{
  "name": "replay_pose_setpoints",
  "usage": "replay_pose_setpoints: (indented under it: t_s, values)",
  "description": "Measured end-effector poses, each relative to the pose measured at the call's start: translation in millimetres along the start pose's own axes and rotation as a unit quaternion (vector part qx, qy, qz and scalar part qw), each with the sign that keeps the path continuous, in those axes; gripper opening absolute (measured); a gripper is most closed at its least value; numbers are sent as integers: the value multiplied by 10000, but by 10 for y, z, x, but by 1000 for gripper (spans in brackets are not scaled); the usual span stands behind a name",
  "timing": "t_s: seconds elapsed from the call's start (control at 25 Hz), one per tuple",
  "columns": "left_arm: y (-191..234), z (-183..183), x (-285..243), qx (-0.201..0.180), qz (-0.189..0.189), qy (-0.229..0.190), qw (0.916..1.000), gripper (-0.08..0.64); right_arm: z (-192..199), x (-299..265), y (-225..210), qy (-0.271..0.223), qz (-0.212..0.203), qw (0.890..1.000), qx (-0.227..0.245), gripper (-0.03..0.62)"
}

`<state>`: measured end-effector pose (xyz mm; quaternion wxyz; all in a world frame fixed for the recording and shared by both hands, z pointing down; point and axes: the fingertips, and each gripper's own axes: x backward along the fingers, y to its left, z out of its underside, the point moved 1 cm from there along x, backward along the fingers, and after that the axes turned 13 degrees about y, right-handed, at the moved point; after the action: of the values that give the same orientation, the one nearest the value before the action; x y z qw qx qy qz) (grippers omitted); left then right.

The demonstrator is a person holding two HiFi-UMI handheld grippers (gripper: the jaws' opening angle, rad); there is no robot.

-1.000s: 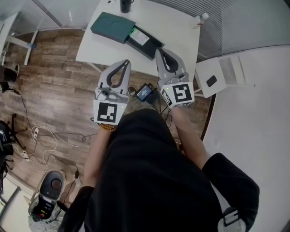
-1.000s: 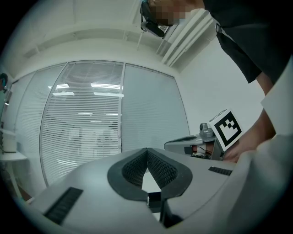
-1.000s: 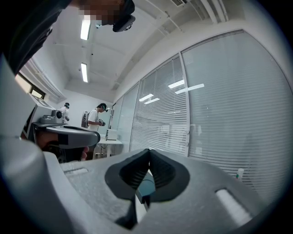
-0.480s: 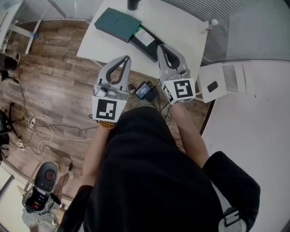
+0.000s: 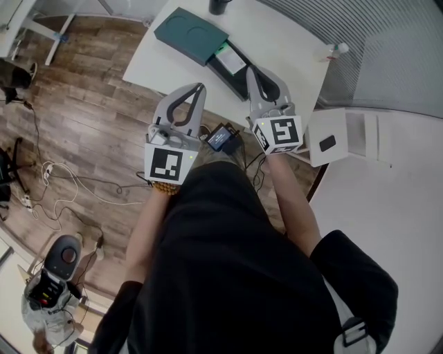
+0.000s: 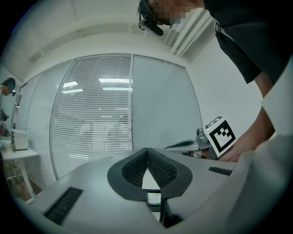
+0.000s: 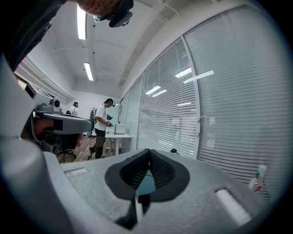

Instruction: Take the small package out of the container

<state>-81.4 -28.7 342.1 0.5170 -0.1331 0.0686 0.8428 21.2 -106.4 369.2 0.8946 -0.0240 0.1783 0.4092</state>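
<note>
Green container (image 5: 190,36) partly covered by right hand-held gripper (image 5: 252,70); contents indistinct.

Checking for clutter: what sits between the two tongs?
A small black device with a bluish screen sits between the left tongs and the right tongs, shown in the head view.

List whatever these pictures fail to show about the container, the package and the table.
- Head view: the right claw covers the near end of the container's tray; print on the small package is too small to read.
- Head view: the top edge cuts off the dark cup.
- Left gripper view: the left claw's own body hides nearly all of the table.
</note>
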Motion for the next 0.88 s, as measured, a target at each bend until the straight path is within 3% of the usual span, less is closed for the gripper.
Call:
replay_pose_setpoints:
  t_s: [0.4,0.88]
  values:
    - [151,27,-166,78,-237,81,9997,6,381,-419,-244,463,-167,9985,233,-2]
    - [283,101,-418,243,-485,316,9980,6,839,-925,-444,1055,-500,9888,924,0]
